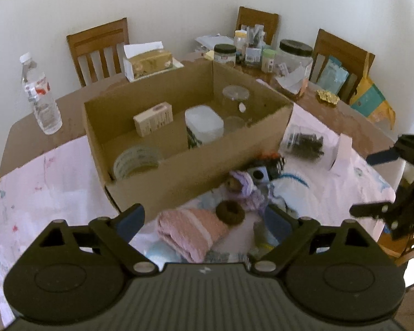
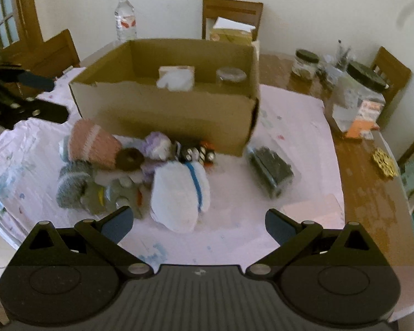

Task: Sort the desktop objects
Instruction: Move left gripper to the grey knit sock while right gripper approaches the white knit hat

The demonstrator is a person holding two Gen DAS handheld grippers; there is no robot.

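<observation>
An open cardboard box (image 1: 201, 162) (image 2: 165, 110) stands mid-table, holding a tape roll (image 1: 136, 161), a small carton (image 1: 153, 118), a white lidded tub (image 1: 204, 124) and a clear jar (image 1: 234, 95). In front of it lies a heap of knitted things: a pink cloth (image 1: 191, 230) (image 2: 92, 144), a brown ring (image 1: 230, 209) (image 2: 129, 158), a purple piece (image 1: 244, 186) (image 2: 156, 144) and a white mitt with a blue stripe (image 2: 179, 195). My left gripper (image 1: 205, 222) hangs open over the pink cloth. My right gripper (image 2: 198, 223) is open above the white mitt, holding nothing.
A clear bag of dark parts (image 1: 303, 142) (image 2: 271, 169) lies right of the box. A water bottle (image 1: 40, 96) stands at the left. Jars (image 1: 295, 58) and clutter crowd the far right corner. Wooden chairs (image 1: 102, 49) ring the table. A pale cloth (image 2: 289, 127) covers it.
</observation>
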